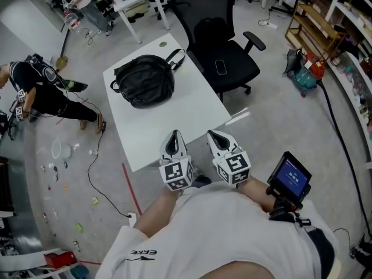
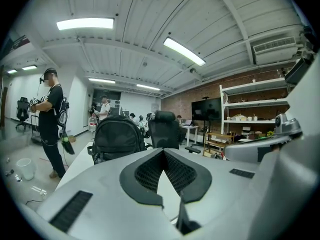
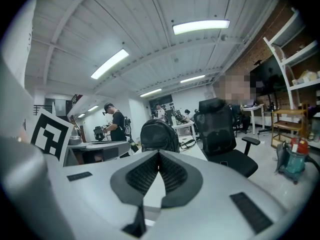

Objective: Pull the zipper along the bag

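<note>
A black backpack point(image 1: 145, 80) lies on the far half of the white table point(image 1: 174, 121), its strap trailing toward the chair. My left gripper point(image 1: 173, 139) and right gripper point(image 1: 218, 138) are side by side over the table's near edge, well short of the bag. Both are shut, tips together, with nothing held. In the left gripper view the backpack point(image 2: 117, 136) stands beyond the closed left gripper point(image 2: 162, 150). In the right gripper view the backpack point(image 3: 159, 134) sits straight ahead of the right gripper point(image 3: 159, 153). I cannot make out the zipper pull.
A black office chair point(image 1: 224, 57) with a phone point(image 1: 221, 67) on its seat stands at the table's right. A person in black point(image 1: 40, 92) bends over at left. Cables and litter lie on the floor. A blue-screen device point(image 1: 290, 179) is by my right arm.
</note>
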Demonstrator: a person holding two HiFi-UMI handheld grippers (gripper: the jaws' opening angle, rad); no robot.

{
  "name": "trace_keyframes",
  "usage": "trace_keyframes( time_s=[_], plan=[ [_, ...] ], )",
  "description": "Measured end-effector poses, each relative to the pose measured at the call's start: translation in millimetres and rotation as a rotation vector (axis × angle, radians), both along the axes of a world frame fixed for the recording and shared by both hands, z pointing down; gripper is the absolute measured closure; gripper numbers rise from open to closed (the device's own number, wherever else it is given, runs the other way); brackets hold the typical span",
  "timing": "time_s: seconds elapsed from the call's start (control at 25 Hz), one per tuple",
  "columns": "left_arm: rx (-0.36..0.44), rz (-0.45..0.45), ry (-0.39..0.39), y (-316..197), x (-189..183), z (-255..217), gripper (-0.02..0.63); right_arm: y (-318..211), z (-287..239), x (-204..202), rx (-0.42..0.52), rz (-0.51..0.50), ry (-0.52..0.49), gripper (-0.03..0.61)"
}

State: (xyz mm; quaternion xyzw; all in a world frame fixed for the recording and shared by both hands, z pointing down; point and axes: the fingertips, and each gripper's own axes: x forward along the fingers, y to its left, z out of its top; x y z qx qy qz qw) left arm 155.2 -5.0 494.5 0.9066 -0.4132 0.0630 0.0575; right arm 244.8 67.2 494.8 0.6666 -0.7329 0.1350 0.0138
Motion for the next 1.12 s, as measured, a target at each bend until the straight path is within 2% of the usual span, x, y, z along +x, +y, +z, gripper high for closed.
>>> trace_keyframes(
  time_s=[0.36, 0.76, 1.12],
  plan=[
    [0.008, 0.011, 0.014, -79.9, -15.2, -7.0, 0.611, -76.7, -2.1, -14.8, -0.002, 0.016, 0.015, 0.575],
    [-0.014, -0.034, 0.032, -142.0, -48.1, 1.2, 0.611, -143.7, 2.0, -28.0, -0.006, 0.029, 0.027, 0.575],
    [-0.049, -0.079, 0.019, -178.9, -42.0, 12.8, 0.611, -192.2, 5.0, 2.7, -0.019, 0.032, 0.044, 0.575]
  ],
)
